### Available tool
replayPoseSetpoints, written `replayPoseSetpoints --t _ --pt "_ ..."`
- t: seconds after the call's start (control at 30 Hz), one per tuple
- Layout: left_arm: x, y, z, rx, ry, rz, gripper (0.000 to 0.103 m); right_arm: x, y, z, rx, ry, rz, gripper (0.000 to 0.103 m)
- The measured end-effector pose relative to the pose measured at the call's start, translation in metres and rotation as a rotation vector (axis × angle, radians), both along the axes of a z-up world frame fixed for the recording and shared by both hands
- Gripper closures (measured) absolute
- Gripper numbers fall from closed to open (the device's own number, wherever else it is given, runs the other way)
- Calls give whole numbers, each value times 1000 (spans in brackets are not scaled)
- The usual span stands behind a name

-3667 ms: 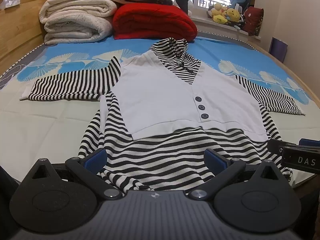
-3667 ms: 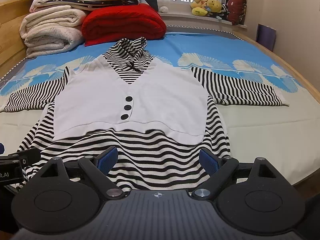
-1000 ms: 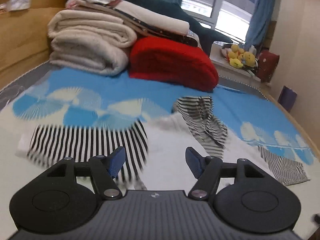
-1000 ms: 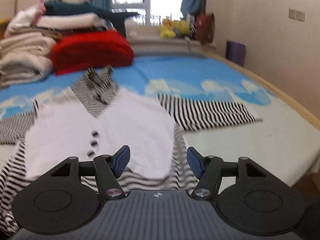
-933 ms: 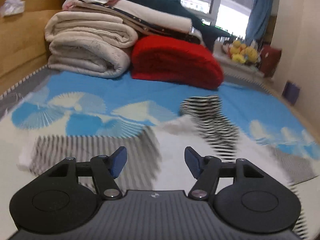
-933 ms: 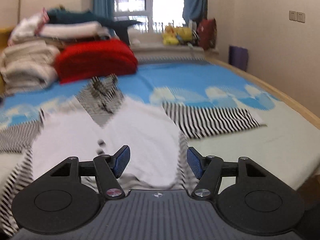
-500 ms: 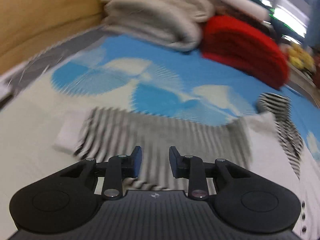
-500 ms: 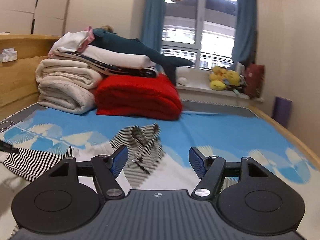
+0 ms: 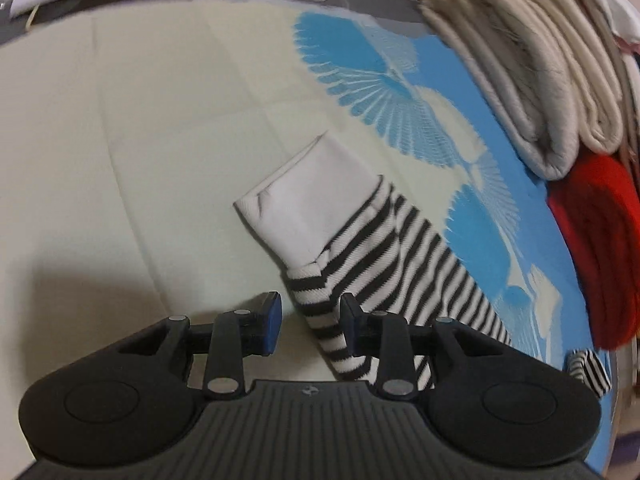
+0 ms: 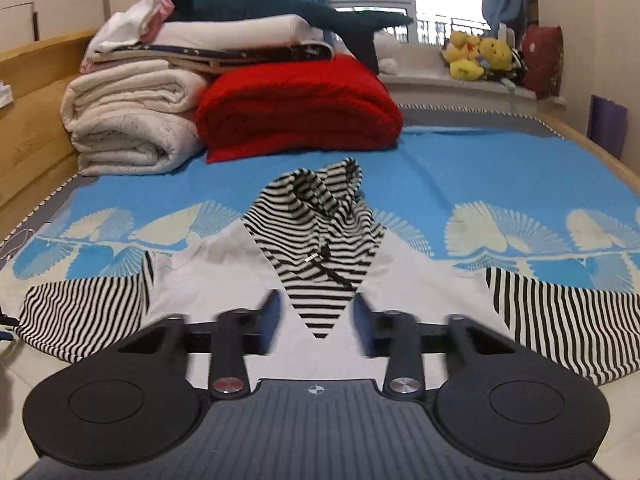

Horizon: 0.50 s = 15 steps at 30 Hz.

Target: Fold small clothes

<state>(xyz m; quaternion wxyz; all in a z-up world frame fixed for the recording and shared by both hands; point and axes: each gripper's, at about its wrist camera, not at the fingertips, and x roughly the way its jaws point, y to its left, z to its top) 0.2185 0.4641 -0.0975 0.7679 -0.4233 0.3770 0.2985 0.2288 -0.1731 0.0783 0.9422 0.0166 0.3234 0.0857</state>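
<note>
Right now the left gripper (image 9: 307,322) hangs parted astride the striped sleeve (image 9: 384,256) — white cuff (image 9: 304,204) pointing ahead, sleeve running back toward the hoodie (image 10: 316,256) on the bed. The right gripper (image 10: 316,320), unclenched and empty, hovers over the chest — farther off.

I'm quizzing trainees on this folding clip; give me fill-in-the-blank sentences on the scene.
The left gripper has its jaws around the striped ____.
That sleeve ends in a plain ____ cuff.
The right gripper points at the garment's striped ____.
The folded blanket beyond it is ____.
Missing: sleeve; white; hood; red
</note>
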Motion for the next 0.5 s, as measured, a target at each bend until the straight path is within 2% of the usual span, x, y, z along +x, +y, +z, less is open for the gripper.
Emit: replayPoseSetpoints --t 0.03,0.07,0.1,0.13,0.2,0.23,0.3,0.37,0.43,0.5 --pt "3 -2 1 18 2 -1 69 2 -1 -2 4 12 -7 85" --pt "9 -6 2 46 15 -14 70 7 -1 -3 4 22 -14 87" --pt "15 -11 5 79 35 -32 80 6 -4 -5 3 30 -21 87" --pt "19 -16 9 114 63 -42 99 6 -6 -6 0 37 -28 87" --pt "28 -34 22 198 94 -46 99 7 -9 -10 -1 55 -39 87" --pt "32 -46 36 247 83 -59 99 7 -11 -12 -2 63 -42 87" --pt "41 -83 74 347 -9 -119 99 8 -14 -15 -7 78 -45 87" --pt "48 -133 113 428 -129 -224 99 6 -16 -17 -14 91 -47 87" --pt "49 -188 143 451 -269 -355 99 4 -18 -20 -15 102 -46 87" --pt "47 -251 161 403 -398 -528 98 4 -20 -24 -5 119 -48 87"
